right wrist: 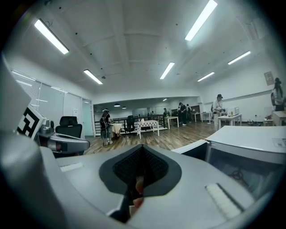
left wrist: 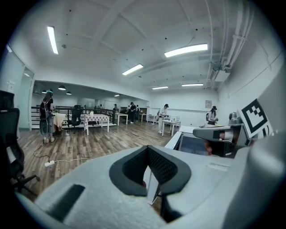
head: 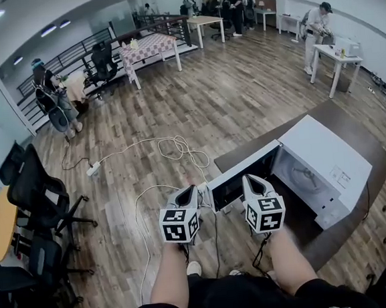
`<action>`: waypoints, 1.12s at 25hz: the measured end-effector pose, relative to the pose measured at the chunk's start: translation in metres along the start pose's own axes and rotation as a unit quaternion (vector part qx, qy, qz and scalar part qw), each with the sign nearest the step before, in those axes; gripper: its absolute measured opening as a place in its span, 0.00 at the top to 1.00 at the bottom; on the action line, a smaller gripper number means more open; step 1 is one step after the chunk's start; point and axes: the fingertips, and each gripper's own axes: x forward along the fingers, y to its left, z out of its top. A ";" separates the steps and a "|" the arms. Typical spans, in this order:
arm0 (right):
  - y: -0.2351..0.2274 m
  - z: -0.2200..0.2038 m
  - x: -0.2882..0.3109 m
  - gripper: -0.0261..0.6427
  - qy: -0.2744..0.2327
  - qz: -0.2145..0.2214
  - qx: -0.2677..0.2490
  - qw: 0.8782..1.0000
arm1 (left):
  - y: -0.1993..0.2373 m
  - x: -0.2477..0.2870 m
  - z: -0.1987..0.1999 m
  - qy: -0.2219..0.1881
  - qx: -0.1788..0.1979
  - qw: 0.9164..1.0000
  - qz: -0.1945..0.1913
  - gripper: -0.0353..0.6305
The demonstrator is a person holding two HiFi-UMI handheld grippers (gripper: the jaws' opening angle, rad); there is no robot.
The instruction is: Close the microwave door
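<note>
A white microwave (head: 328, 165) stands on a dark brown table (head: 341, 118), its door (head: 245, 177) swung open toward the left. In the head view my left gripper (head: 183, 198) hovers beside the door's free end. My right gripper (head: 256, 183) is just in front of the door, near the open cavity (head: 302, 174). Both are shut with nothing in them. The left gripper view shows its jaws (left wrist: 149, 172) shut, with the door (left wrist: 194, 144) ahead to the right. In the right gripper view the shut jaws (right wrist: 140, 172) point past the door (right wrist: 196, 150) and the microwave (right wrist: 250, 147).
White cables and a power strip (head: 93, 168) lie on the wooden floor to the left. Black office chairs (head: 38, 190) crowd the left edge. A person works at a white table (head: 335, 57) at the far right; more tables and people fill the back of the room.
</note>
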 end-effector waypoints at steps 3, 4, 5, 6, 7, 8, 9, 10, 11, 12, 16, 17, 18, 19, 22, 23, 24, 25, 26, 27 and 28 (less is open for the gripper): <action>-0.005 -0.002 0.008 0.96 0.001 -0.021 0.003 1.000 | 0.011 0.016 -0.003 0.008 0.010 0.999 -0.036 0.93; -0.008 -0.004 0.011 0.96 0.002 -0.030 0.006 1.000 | 0.013 0.022 -0.004 0.009 0.013 0.998 -0.053 0.93; -0.011 -0.006 0.014 0.96 0.003 -0.039 0.008 0.999 | 0.015 0.027 -0.004 0.008 0.018 0.997 -0.072 0.93; -0.014 -0.007 0.016 0.96 0.004 -0.049 0.010 0.999 | 0.017 0.031 -0.003 0.006 0.023 0.995 -0.093 0.93; -0.016 -0.008 0.018 0.96 0.004 -0.059 0.010 0.998 | 0.019 0.035 -0.003 0.005 0.030 0.993 -0.115 0.93; -0.017 -0.009 0.018 0.96 0.003 -0.070 0.012 0.997 | 0.021 0.038 -0.004 0.005 0.038 0.990 -0.138 0.94; -0.018 -0.010 0.017 0.96 0.003 -0.082 0.014 0.996 | 0.022 0.039 -0.005 0.006 0.046 0.986 -0.163 0.94; -0.019 -0.012 0.016 0.96 0.003 -0.095 0.018 0.995 | 0.023 0.039 -0.008 0.008 0.053 0.980 -0.191 0.93; -0.020 -0.014 0.015 0.96 0.004 -0.108 0.022 0.994 | 0.024 0.038 -0.010 0.011 0.059 0.973 -0.222 0.87; -0.020 -0.016 0.016 0.96 0.005 -0.120 0.026 0.992 | 0.024 0.037 -0.012 0.016 0.064 0.965 -0.253 0.78; -0.018 -0.032 0.019 0.96 0.017 -0.161 0.041 0.986 | 0.019 0.039 -0.029 0.046 0.098 0.932 -0.347 0.63; -0.015 -0.036 0.020 0.96 0.020 -0.168 0.044 0.985 | 0.017 0.042 -0.035 0.054 0.110 0.924 -0.361 0.61; -0.013 -0.040 0.021 0.96 0.023 -0.175 0.046 0.983 | 0.016 0.045 -0.040 0.062 0.121 0.918 -0.374 0.59; -0.010 -0.044 0.022 0.96 0.025 -0.181 0.047 0.982 | 0.014 0.048 -0.044 0.068 0.130 0.911 -0.385 0.58; -0.006 -0.051 0.020 0.96 0.026 -0.205 0.053 0.977 | 0.007 0.058 -0.056 0.081 0.146 0.893 -0.418 0.58; -0.006 -0.053 0.018 0.96 0.024 -0.214 0.055 0.975 | 0.005 0.061 -0.060 0.085 0.149 0.886 -0.430 0.58; -0.006 -0.055 0.015 0.96 0.021 -0.225 0.058 0.972 | 0.002 0.065 -0.064 0.089 0.151 0.880 -0.442 0.58; -0.006 -0.057 0.012 0.96 0.019 -0.235 0.062 0.970 | -0.001 0.068 -0.068 0.094 0.153 0.874 -0.451 0.58; -0.007 -0.059 0.010 0.96 0.017 -0.245 0.065 0.967 | -0.003 0.072 -0.072 0.098 0.158 0.869 -0.459 0.58; -0.008 -0.061 0.007 0.96 0.017 -0.255 0.068 0.965 | -0.005 0.076 -0.076 0.101 0.163 0.865 -0.464 0.58; -0.009 -0.064 0.003 0.96 0.017 -0.264 0.070 0.962 | -0.007 0.080 -0.079 0.103 0.167 0.861 -0.469 0.58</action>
